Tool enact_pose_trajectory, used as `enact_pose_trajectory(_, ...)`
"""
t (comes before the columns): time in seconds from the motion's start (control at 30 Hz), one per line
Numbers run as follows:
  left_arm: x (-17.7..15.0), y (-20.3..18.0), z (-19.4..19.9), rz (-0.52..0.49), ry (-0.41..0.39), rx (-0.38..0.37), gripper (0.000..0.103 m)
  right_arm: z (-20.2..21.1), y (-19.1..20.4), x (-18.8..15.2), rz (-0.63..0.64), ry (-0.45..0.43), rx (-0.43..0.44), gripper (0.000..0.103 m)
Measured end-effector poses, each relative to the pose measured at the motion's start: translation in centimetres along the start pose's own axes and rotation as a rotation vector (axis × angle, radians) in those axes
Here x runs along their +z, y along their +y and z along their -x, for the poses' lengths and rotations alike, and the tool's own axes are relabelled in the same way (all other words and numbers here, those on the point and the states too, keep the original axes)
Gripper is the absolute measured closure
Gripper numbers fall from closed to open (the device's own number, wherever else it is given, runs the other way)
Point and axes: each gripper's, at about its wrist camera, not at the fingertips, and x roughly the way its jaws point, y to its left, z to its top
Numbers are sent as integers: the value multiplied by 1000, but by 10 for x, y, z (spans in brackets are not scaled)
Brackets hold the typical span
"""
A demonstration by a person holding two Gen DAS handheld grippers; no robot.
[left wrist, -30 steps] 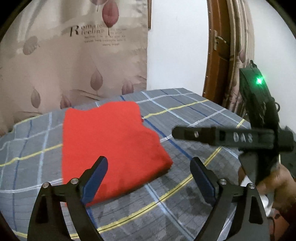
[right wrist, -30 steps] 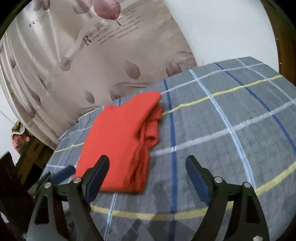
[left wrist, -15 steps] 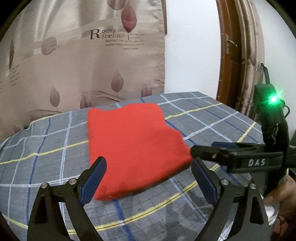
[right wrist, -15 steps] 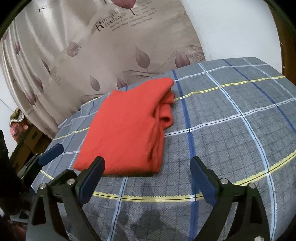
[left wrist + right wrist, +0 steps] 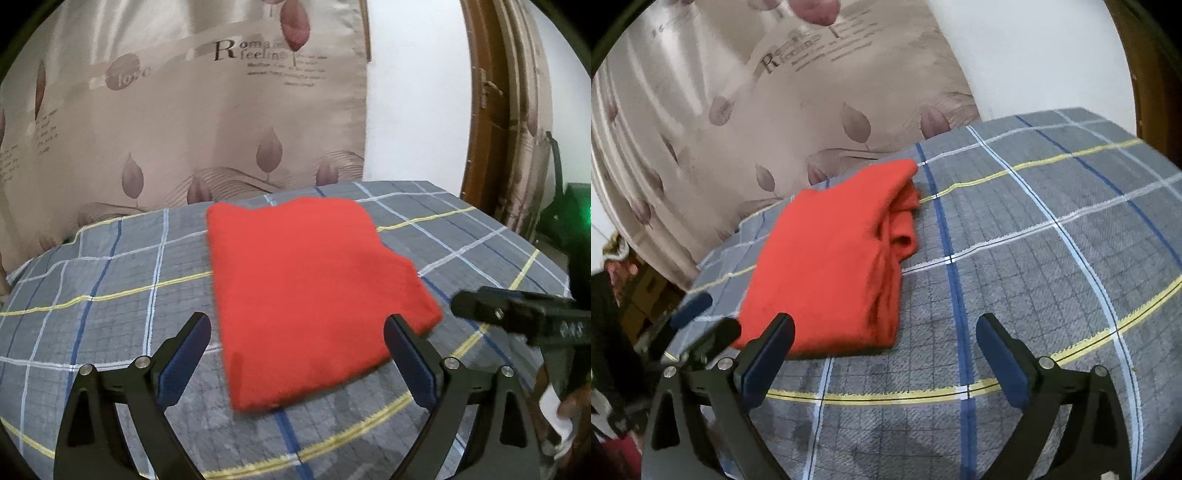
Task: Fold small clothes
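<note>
Red garment point(image 5: 310, 291) lies folded on the plaid cloth point(image 5: 110, 280), both your grippers clear of it.
Your left gripper point(image 5: 297, 343) hangs over its near edge w/ fingers spread, nothing between. Right gripper point(image 5: 884, 347) jaws are opening, empty, garment just ahead-left. Leaf-print curtain point(image 5: 184, 110) behind.

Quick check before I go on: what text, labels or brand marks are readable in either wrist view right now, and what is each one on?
"Romantic feeling", last letters blurred: curtain, large print, left wrist view.
"love": same curtain, on a dark leaf.
Small lines under "Romantic feeling" and down the curtain's left edge: too small to read.
Raised letters on the right gripper body: too blurred to read.
Red folded garment and plaid bedsheet: no text.
</note>
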Motion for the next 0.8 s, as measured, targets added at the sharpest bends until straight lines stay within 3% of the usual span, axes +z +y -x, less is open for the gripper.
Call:
enact_pose_trajectory(0.13, 4, 12, -9, 23, 11, 15, 8, 0, 6, -2, 38, -1, -11, 3)
enact_pose_trajectory(0.37, 15, 46, -29, 110, 45, -3, 8, 0, -2, 0, -1, -2, 13, 2)
enact_pose_trajectory(0.8, 26, 87, -72, 179, 113, 21, 8, 0, -3, 1, -1, 6, 18, 2)
